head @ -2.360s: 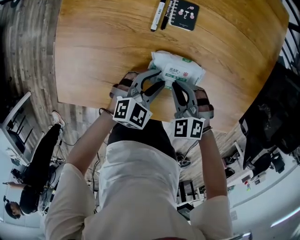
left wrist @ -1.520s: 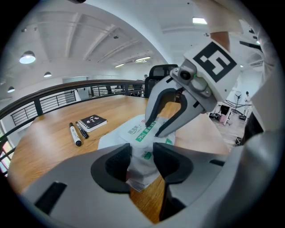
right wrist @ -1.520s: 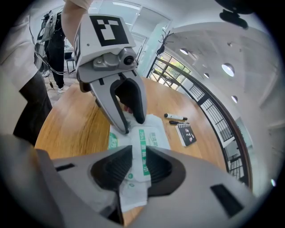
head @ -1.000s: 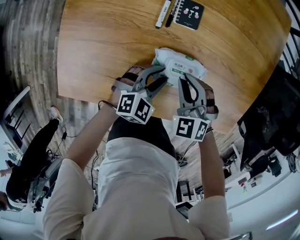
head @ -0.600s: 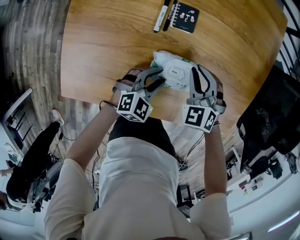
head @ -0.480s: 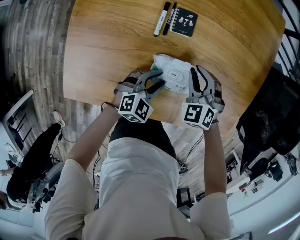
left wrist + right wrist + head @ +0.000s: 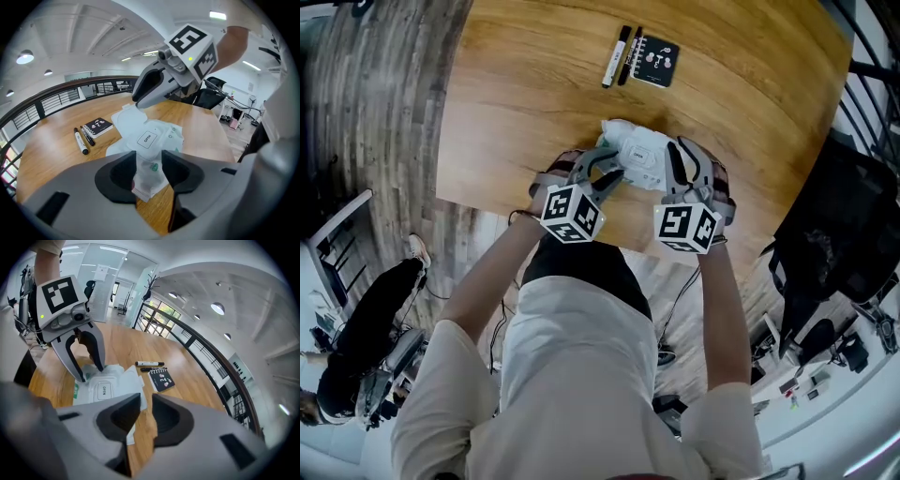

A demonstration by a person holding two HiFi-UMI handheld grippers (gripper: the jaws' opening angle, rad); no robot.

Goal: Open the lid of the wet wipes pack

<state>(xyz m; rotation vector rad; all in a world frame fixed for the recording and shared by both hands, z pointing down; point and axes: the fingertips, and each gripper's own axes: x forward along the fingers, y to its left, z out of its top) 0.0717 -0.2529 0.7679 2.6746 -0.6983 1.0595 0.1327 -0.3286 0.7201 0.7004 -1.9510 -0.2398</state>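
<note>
Wooden table (image 7: pixel 516 103), railed office gallery behind. Your left gripper (image 7: pixel 149 171): jaws just eased wider, pads still on crimped end of the one wet wipes pack (image 7: pixel 169 136), labelled "OPEN", near table's front edge. Your right gripper (image 7: pixel 143 411) clenched on raised lid flap (image 7: pixel 130 379). Beyond: two pens, white marker (image 7: pixel 612 54) and black marker (image 7: pixel 627 58); one black spiral notebook (image 7: pixel 656 62).

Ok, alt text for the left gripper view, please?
The left gripper, jaws just opening a little, clasps the near end of the wet wipes pack on the wooden table. Its lid lies flipped back toward the right gripper, baring an OPEN sticker.
</note>
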